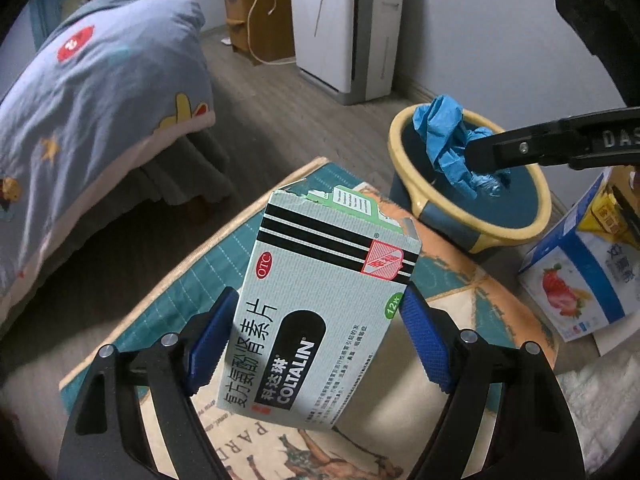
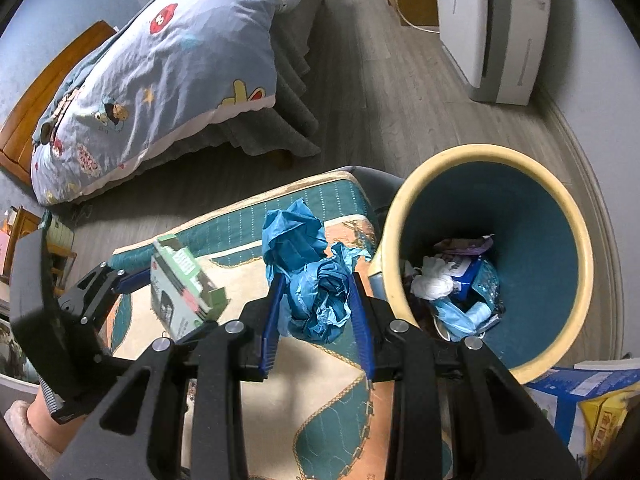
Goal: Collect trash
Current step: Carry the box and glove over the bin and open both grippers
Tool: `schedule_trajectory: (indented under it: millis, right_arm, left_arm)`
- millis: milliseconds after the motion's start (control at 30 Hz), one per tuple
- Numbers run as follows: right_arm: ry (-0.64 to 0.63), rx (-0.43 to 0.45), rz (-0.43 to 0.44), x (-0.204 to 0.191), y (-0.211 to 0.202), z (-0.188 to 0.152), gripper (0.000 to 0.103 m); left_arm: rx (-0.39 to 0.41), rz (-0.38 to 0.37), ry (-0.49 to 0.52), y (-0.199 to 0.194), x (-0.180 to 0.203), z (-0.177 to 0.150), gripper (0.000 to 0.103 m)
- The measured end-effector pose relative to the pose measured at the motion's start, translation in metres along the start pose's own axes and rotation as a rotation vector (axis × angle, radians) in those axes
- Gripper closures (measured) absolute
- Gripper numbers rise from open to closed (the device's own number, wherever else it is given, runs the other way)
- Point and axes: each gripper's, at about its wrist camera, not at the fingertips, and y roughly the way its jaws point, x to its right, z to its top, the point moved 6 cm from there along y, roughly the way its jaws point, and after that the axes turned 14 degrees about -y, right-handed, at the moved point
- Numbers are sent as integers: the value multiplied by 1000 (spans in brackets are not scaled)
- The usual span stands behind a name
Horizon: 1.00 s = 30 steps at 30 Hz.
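My left hand-held gripper [image 1: 316, 340] is clamped on a torn-open medicine box [image 1: 320, 312], its blue pads pressing the two long edges, and the box hangs clear above the quilted mat [image 1: 224, 256]. My right hand-held gripper [image 2: 318, 308] is closed on a crumpled wad of blue plastic [image 2: 308, 272], held just beside the yellow rim of the waste bin [image 2: 404, 216].

What worries me first is the wad: it is springy and bulges well past the pads, so if I let go before it is fully over the opening it could catch the rim and tumble onto the mat. The box is gripped only by its lower half; being hollow card with a ripped top, it might buckle or swing out if I tilt it hard. Both grippers heading for one opening could also knock together.

The bin already holds white tissue and blue wrappers. The mat, teal and orange with a printed figure, lies on a grey wood-look floor. A strawberry-printed carton [image 1: 580, 276] stands beside the bin. Beyond are a bed with a cartoon duvet [image 2: 160, 76], a white appliance [image 2: 492, 28] against the wall and a wooden cabinet [image 1: 256, 12].
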Motion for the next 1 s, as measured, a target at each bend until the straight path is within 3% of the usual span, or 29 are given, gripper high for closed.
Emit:
schedule_trajectory:
  millis: [467, 767, 1000]
  right_arm:
    - [85, 30, -37, 49, -22, -19, 72]
    - [186, 39, -77, 104, -30, -32, 72]
    - [300, 20, -109, 152, -28, -55, 72]
  left_arm:
    - [114, -80, -24, -41, 44, 27, 22]
    - [130, -142, 5, -32, 95, 42, 22]
    - [121, -223, -82, -7, 130, 63, 22]
